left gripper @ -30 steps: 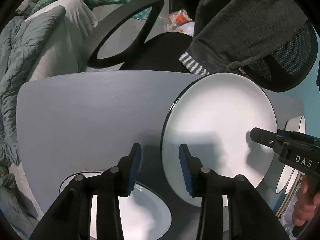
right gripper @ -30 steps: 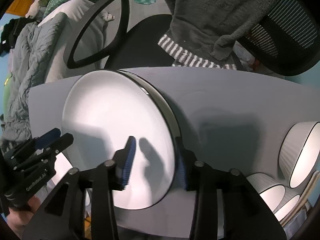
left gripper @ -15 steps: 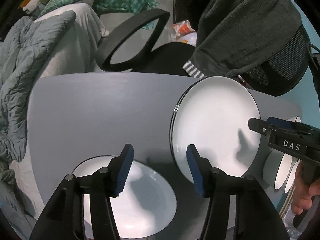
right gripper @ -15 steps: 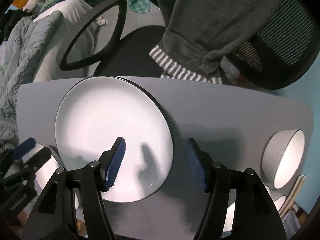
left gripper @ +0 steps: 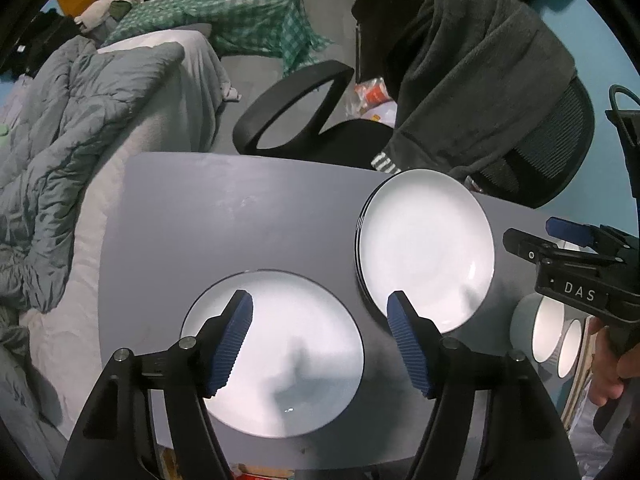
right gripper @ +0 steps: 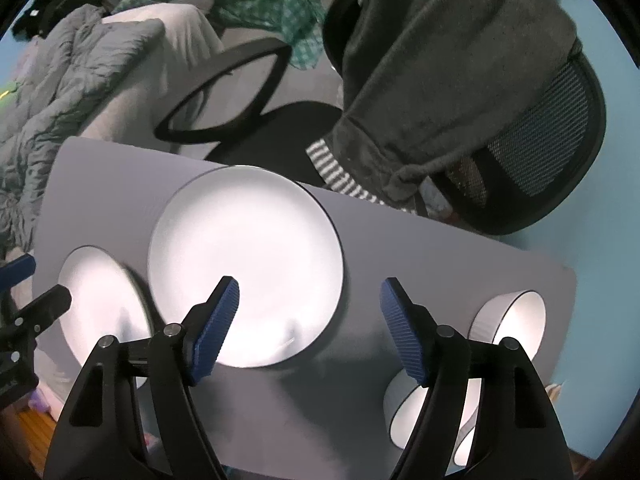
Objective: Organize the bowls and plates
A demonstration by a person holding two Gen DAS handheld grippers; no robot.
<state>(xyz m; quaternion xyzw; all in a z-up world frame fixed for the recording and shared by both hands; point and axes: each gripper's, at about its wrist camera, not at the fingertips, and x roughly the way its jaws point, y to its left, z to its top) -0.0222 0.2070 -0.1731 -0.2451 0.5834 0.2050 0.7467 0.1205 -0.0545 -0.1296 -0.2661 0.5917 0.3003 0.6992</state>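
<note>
Left gripper above single plate, jaws just widening, empty. Right gripper over plate stack, jaws just widening, empty. Bowls at table edge.

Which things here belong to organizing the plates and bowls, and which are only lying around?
For the job:
- stacked plates
- single plate
- bowls
- table
- left gripper and right gripper, both open, jaws just opened, nothing between them

Just lying about:
- office chair
- dark sweater over its back
- grey quilt
- green checked cloth
</note>
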